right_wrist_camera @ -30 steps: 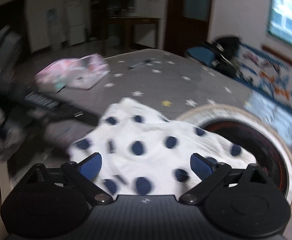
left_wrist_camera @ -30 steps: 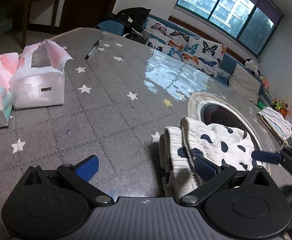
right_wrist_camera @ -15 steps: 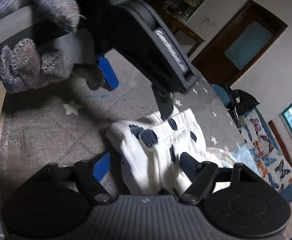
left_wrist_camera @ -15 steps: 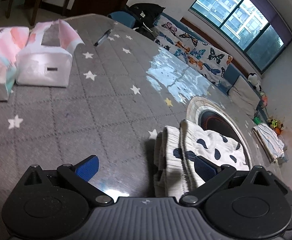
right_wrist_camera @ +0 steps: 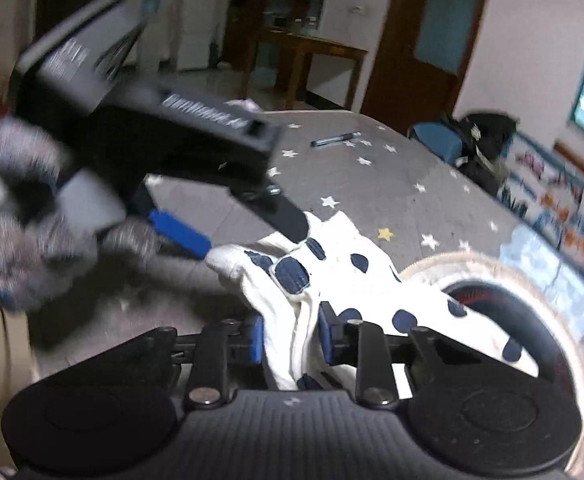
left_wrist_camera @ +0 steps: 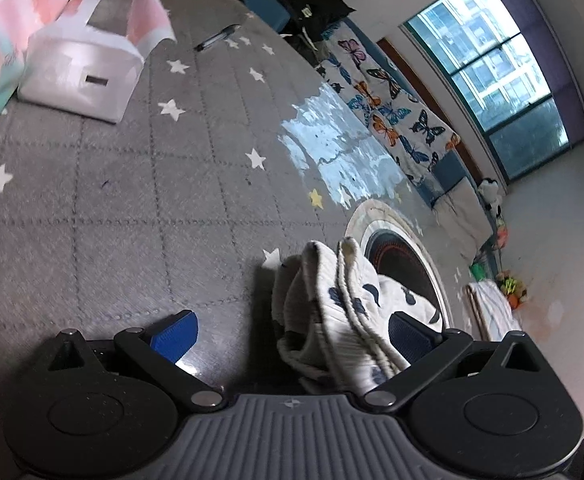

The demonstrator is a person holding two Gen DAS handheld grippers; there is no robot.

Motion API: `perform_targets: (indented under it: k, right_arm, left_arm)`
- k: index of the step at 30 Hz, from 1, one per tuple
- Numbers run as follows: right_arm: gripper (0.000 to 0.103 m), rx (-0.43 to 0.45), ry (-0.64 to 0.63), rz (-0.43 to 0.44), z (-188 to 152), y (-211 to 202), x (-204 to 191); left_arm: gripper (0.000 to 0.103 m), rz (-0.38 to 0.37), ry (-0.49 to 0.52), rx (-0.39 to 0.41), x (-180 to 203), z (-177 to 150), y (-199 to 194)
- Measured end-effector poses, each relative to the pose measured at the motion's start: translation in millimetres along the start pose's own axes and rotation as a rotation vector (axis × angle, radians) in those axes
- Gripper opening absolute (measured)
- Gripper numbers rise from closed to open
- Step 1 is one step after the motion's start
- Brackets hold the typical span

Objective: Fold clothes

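A white garment with dark blue spots (right_wrist_camera: 332, 272) is seen bunched on the grey star-patterned bench (left_wrist_camera: 131, 200), with one side draped over a round cream-rimmed mat with a dark centre (right_wrist_camera: 532, 280). In the right wrist view, a gathered fold of the garment is caught between the blue-padded fingers of the right gripper (right_wrist_camera: 287, 336), which are closing on it; the cloth fills the narrow gap and is touched by both pads.

In the left wrist view, the ribbed waistband end of the garment (left_wrist_camera: 332, 300) is raised and is found inside the spread of the left gripper (left_wrist_camera: 287, 332), close against its right finger. The left gripper's fingers are held wide apart, and the left finger (left_wrist_camera: 173, 334) stands clear of the cloth above bare bench. Whether the right finger presses the fabric cannot be told. In the right wrist view the left gripper is seen blurred, carried by a hand in a knitted glove (right_wrist_camera: 15, 240).

Farther across the bench, two pastel tissue packs (left_wrist_camera: 79, 72) are set side by side, and a pen (left_wrist_camera: 216, 38) lies near the far edge. Beyond the bench, a butterfly-print cover (left_wrist_camera: 388, 96) is spread below a large window (left_wrist_camera: 504, 60).
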State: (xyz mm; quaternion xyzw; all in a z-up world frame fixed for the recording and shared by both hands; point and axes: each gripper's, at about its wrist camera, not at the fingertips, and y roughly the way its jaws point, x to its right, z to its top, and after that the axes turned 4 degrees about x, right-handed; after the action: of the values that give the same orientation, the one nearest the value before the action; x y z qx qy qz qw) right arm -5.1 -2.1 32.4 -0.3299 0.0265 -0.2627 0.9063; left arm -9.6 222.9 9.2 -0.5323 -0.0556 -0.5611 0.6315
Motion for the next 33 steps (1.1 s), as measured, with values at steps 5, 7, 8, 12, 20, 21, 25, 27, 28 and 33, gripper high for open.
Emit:
perform_targets:
  k: [5,7,8,12,20,21,25,27,28,33]
  right_arm:
    - [0.022,0.025,0.059,0.019,-7,-12,14]
    - [0.022,0.029,0.057,0.022,-9,-14,13]
    - [0.022,0.031,0.056,0.023,-10,-15,13]
    - [0.022,0.042,0.059,0.025,-7,-10,11]
    - [0.022,0.048,0.071,0.037,-10,-10,11]
    - [0.022,0.048,0.073,0.038,-10,-9,11]
    - [0.024,0.044,0.078,0.039,-13,-10,12]
    - [0.027,0.04,0.077,0.041,-15,-11,12]
    - [0.028,0.038,0.077,0.042,-16,-11,12]
    - [0.028,0.028,0.071,0.029,-17,-11,8]
  left_arm:
    - [0.103,-0.066,-0.101,-0.041,-2,2,10]
    - [0.103,-0.081,-0.118,-0.056,2,2,15]
    - [0.103,-0.087,-0.122,-0.066,4,2,18]
    - [0.101,-0.114,-0.149,-0.104,10,2,31]
    - [0.081,-0.131,-0.17,-0.12,10,2,41]
    - [0.075,-0.128,-0.173,-0.12,9,2,41]
    - [0.052,-0.11,-0.169,-0.122,5,1,44]
    - [0.049,-0.114,-0.175,-0.122,3,0,45]
    - [0.048,-0.116,-0.177,-0.121,2,0,45]
    - [0.046,-0.11,-0.165,-0.107,4,-3,47]
